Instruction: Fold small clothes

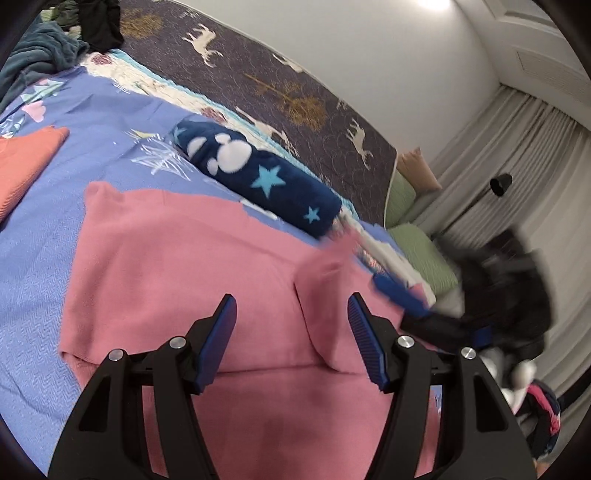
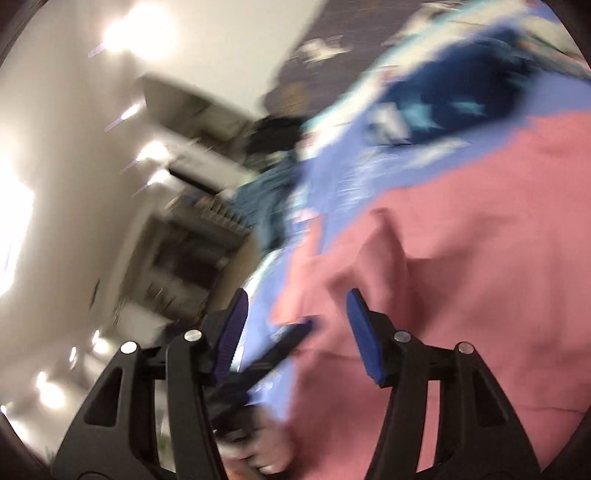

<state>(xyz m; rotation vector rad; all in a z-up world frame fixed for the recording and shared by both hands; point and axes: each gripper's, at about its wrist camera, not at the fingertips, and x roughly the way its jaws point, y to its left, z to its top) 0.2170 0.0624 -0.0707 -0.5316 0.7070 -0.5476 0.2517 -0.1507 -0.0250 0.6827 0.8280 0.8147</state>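
Observation:
A pink garment [image 1: 177, 258] lies spread on the lilac-blue bed sheet [image 1: 74, 122], with one corner [image 1: 328, 266] folded over and raised at its right side. My left gripper [image 1: 291, 299] hovers over the garment's near part, open, with nothing between its pads. A blurred blue finger [image 1: 399, 297] of the right gripper reaches in beside the raised corner. In the right wrist view the picture is smeared. My right gripper [image 2: 295, 295] stands open above the pink garment [image 2: 461, 258], near its edge, and its pads press on nothing.
A rolled navy blanket [image 1: 258, 173] with stars lies just beyond the garment. A folded orange cloth [image 1: 26, 162] sits at the left, and a teal blanket [image 1: 40, 55] and dark clothes [image 1: 99, 26] at the far left. Green pillows [image 1: 421, 254] and a curtain [image 1: 517, 155] are to the right.

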